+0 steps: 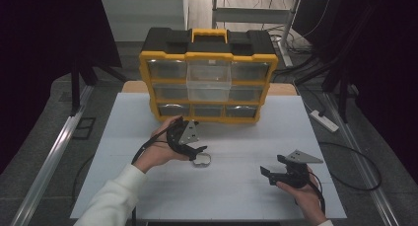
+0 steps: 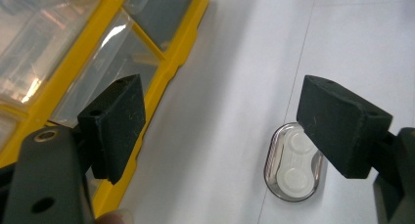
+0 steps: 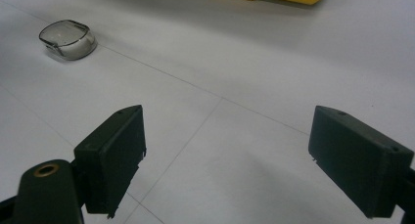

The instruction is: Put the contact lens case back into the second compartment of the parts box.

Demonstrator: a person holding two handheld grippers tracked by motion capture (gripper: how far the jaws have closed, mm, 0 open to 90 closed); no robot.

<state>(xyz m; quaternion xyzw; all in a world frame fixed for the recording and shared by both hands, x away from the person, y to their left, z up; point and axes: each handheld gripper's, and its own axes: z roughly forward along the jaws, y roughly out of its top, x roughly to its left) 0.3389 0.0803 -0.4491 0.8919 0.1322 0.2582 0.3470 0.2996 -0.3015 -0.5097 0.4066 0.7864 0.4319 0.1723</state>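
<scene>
Hovering over the clear case (image 2: 292, 166), left gripper (image 2: 222, 131) tilted down, spread wide (right gripper (image 3: 244, 160) likewise spread).

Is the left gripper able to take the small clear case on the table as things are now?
Probably yes. The left gripper hangs over the small clear case with its jaws wide apart, one jaw already above the case's edge. Nothing lies between them on the white table; it needs a small shift sideways, then down.
</scene>
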